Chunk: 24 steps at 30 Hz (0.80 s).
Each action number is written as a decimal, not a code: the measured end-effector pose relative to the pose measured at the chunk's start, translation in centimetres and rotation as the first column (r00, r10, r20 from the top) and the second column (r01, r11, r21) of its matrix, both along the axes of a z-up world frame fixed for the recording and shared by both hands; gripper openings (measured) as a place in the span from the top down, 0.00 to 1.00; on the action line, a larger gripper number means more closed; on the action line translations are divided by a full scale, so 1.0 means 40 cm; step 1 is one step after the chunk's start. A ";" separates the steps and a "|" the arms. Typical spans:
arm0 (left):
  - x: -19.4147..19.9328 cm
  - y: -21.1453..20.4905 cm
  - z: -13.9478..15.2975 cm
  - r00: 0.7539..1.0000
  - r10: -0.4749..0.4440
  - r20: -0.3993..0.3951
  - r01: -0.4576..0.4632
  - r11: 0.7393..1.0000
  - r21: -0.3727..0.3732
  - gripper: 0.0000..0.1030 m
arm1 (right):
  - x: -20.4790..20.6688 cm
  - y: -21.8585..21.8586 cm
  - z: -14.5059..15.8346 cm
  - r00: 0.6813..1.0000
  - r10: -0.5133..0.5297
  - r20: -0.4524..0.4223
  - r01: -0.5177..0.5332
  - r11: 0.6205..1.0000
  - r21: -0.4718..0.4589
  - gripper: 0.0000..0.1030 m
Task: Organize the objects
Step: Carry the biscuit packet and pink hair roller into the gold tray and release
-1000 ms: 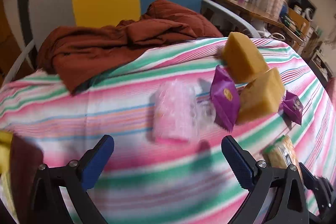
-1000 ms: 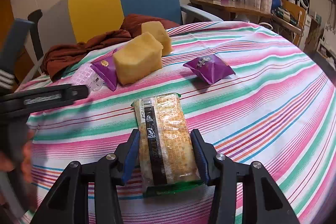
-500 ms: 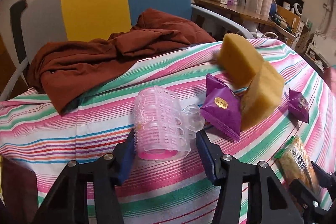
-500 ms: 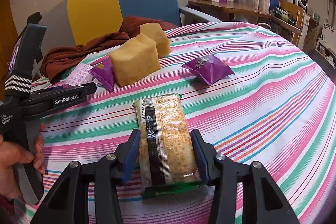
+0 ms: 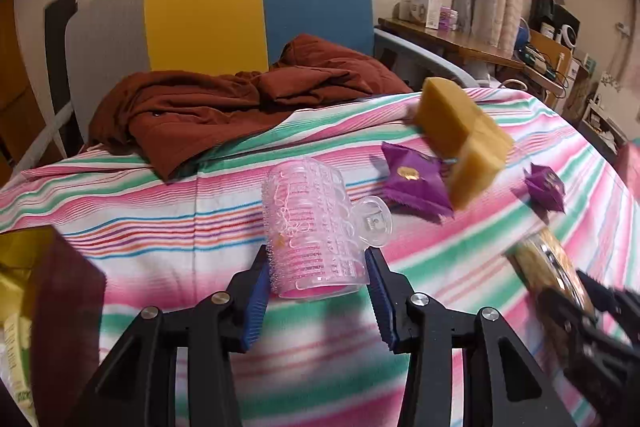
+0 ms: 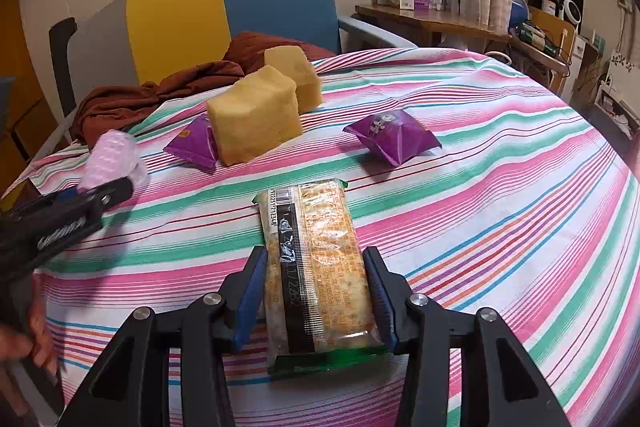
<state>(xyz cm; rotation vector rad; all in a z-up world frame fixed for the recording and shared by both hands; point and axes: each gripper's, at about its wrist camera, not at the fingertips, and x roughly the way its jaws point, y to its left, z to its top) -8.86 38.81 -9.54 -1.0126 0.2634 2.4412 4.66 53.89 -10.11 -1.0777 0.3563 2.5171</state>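
Pink roller [image 5: 316, 223], cracker pack [image 6: 316, 267], both clamped.

Left tool [image 5: 318, 293] and right tool [image 6: 316, 295]: black angular frames, blue ribbed pads, silver screws, white lettering

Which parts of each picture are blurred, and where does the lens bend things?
Left wrist view: the cracker packet and right tongs smear at the lower right; the pink hair roller stays sharp. Right wrist view: the hair roller is blurred; the striped tablecloth bulges, its stripes curving.
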 end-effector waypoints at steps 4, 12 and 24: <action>0.039 -0.026 0.007 1.000 -0.006 -0.010 0.006 1.000 0.002 0.55 | 0.008 0.005 0.004 1.000 -0.025 -0.002 0.025 1.000 0.006 0.53; 0.097 -0.104 0.012 1.000 0.017 0.010 -0.017 0.999 0.044 0.55 | 0.033 -0.020 0.021 0.998 -0.058 -0.024 0.059 0.998 0.030 0.53; 0.206 -0.184 0.022 1.000 -0.015 -0.015 0.016 0.998 0.056 0.55 | 0.080 -0.133 0.057 0.999 -0.021 -0.046 0.023 0.999 0.044 0.53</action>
